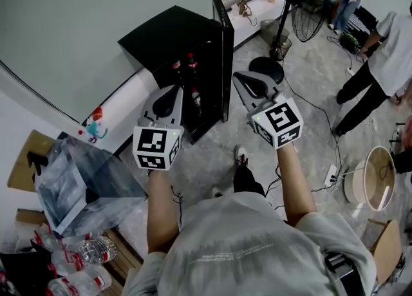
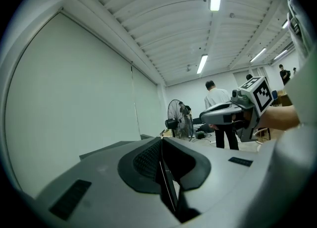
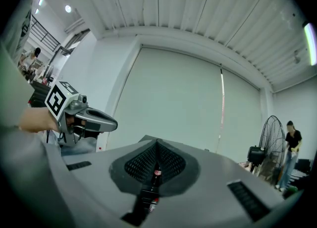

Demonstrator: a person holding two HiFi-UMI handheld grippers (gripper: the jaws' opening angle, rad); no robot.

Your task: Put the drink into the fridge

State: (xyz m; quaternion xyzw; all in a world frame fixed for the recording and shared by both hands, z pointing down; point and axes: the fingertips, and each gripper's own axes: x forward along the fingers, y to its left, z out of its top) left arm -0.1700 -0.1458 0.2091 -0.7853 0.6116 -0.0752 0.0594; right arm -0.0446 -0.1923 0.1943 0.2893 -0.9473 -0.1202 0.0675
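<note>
L claw (image 1: 174, 95) and R claw (image 1: 243, 81) hang side by side in head view, both clenched w/ nothing gripped, just in front of black fridge (image 1: 174, 37). Door (image 1: 224, 56) stands open and drink bottles (image 1: 192, 64) sit inside on shelves, so job looks near done bar shutting up. Risk: door shoved hard w/ a slick claw tip could knock bottles over. Cable (image 1: 325, 120) on floor nr feet could trip the person.

L gripper view: jaws pressed together, empty.

R gripper view: jaws together too, only a slit low down, thru which a red-capped bottle (image 3: 156, 175) shows, off in fridge, not held.
</note>
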